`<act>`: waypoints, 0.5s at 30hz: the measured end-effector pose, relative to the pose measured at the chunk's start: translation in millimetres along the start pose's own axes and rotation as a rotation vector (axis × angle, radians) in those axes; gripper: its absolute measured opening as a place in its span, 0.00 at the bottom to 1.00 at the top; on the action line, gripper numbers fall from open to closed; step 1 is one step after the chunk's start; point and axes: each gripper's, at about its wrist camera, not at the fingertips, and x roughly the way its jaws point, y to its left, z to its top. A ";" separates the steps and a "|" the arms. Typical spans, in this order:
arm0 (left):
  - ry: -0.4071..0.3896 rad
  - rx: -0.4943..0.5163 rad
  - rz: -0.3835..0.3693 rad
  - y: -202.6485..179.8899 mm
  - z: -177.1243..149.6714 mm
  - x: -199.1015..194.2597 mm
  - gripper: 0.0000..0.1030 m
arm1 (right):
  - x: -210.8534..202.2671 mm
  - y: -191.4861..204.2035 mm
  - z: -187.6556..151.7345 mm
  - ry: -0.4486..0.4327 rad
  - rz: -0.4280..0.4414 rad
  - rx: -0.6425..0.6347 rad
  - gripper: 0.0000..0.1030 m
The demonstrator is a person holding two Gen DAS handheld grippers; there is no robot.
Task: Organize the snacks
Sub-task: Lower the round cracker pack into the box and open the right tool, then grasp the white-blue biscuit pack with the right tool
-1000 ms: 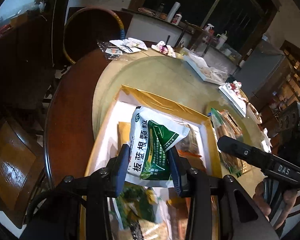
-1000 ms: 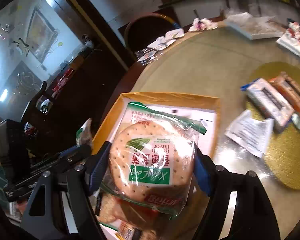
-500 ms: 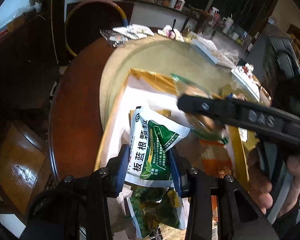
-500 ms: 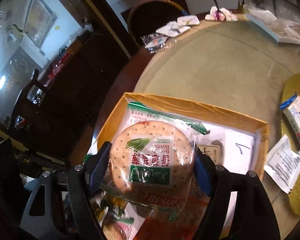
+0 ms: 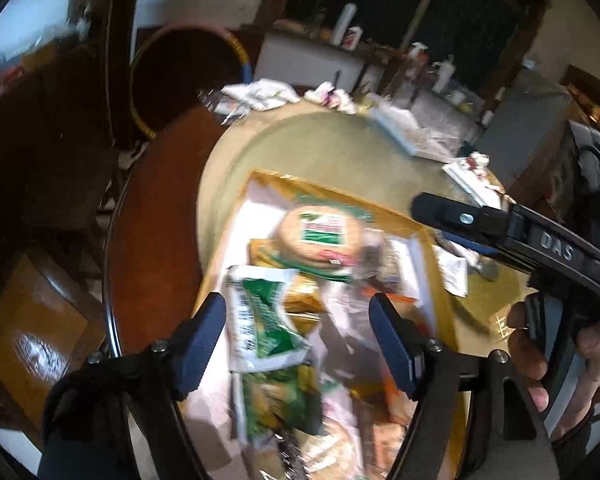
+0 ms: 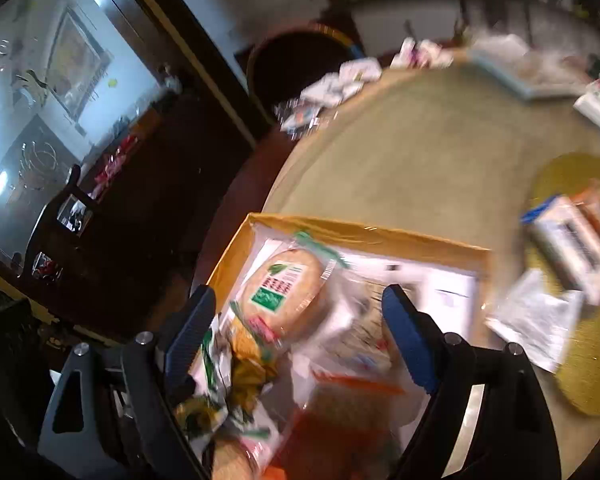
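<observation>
At the left, the left gripper (image 5: 298, 330) hangs with its jaws spread wide, gripping nothing, above a green and white sachet (image 5: 262, 318) lying in the cardboard box (image 5: 340, 192). Toward the box's far edge lies a round cracker pack (image 5: 320, 236). At the right, the right gripper (image 6: 298, 334) also stands spread and empty. The cracker pack looks light, slippery and brittle, best pinched gently across its rim.

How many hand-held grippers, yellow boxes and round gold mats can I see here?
Hand-held grippers: 2 (left hand-held gripper, right hand-held gripper)
Yellow box: 1
Round gold mat: 1
Total: 4
</observation>
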 end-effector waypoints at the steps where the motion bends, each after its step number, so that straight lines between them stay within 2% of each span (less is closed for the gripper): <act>1: -0.003 0.015 -0.013 -7.8 -2.9 -4.1 0.72 | -16.5 -2.6 -5.3 -0.040 -0.014 -0.009 0.83; 5: -0.017 0.067 -0.091 -47.7 -14.0 -14.2 0.72 | -79.0 -34.1 -25.5 -0.146 -0.063 0.029 0.83; 10: 0.014 0.155 -0.132 -102.6 -17.7 -5.0 0.72 | -139.2 -86.5 -46.6 -0.177 -0.058 0.129 0.83; 12: 0.026 0.198 -0.155 -127.0 -16.0 4.4 0.72 | -157.5 -106.2 -56.1 -0.185 -0.083 0.156 0.83; 15: 0.092 0.218 -0.178 -155.1 -8.7 29.5 0.72 | -174.6 -136.4 -70.6 -0.189 -0.109 0.197 0.83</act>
